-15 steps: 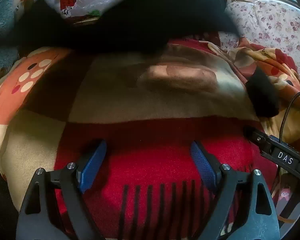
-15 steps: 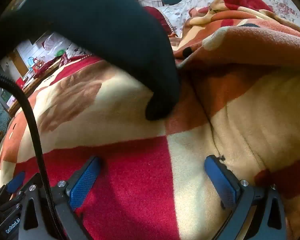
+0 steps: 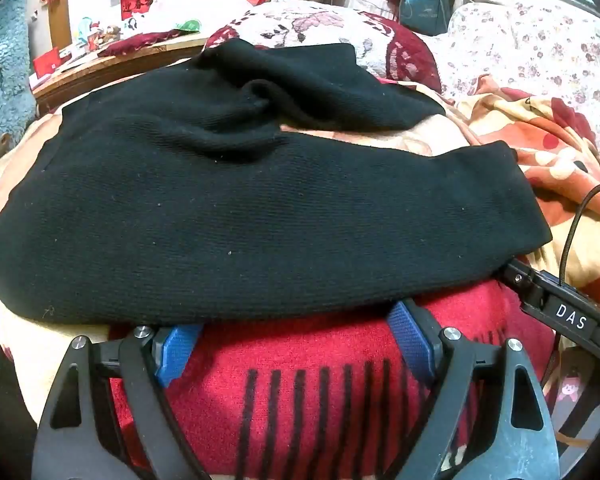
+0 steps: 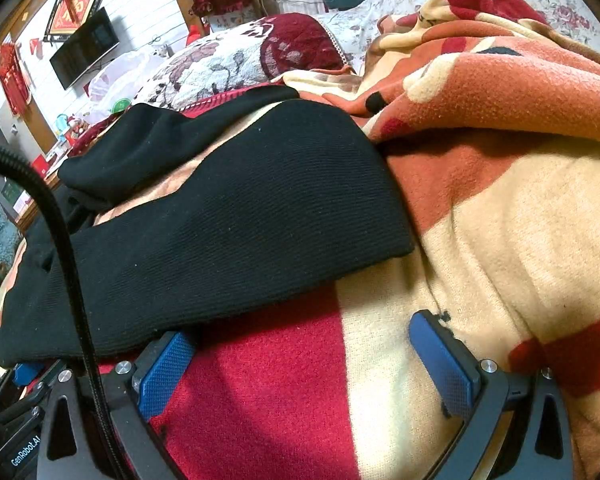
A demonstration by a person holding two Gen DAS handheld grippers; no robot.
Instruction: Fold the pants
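Black knit pants (image 3: 260, 208) lie spread across a patchwork blanket (image 3: 324, 384) on the bed, filling the middle of the left wrist view from 9 to 3 o'clock. One leg runs out to 3 o'clock, its cuff end (image 3: 516, 200) on the blanket; the other leg (image 3: 320, 88) is bunched and folded back toward 12 o'clock, with a wedge of blanket showing between the two. Left gripper (image 3: 296, 344) at 6 o'clock: fingers released, spread wide, nothing between the blue pads. The near hem of the pants sits just over the fingertips (image 3: 178, 340); whether cloth touches them is hard to say, the edge hides the tips. Right gripper (image 4: 304, 364) at 6 o'clock in its own view: fingers also released and wide, only red and cream blanket between them. There the pants run from 9 o'clock up toward 1 o'clock, the leg end near centre. The left pad (image 4: 164, 372) sits just beside the pants' lower edge; the right pad (image 4: 444, 364) is well clear of it. A black cable (image 4: 76, 280) crosses the pants at 9 o'clock. A floral pillow (image 4: 228, 60) lies beyond the pants at 11 o'clock.
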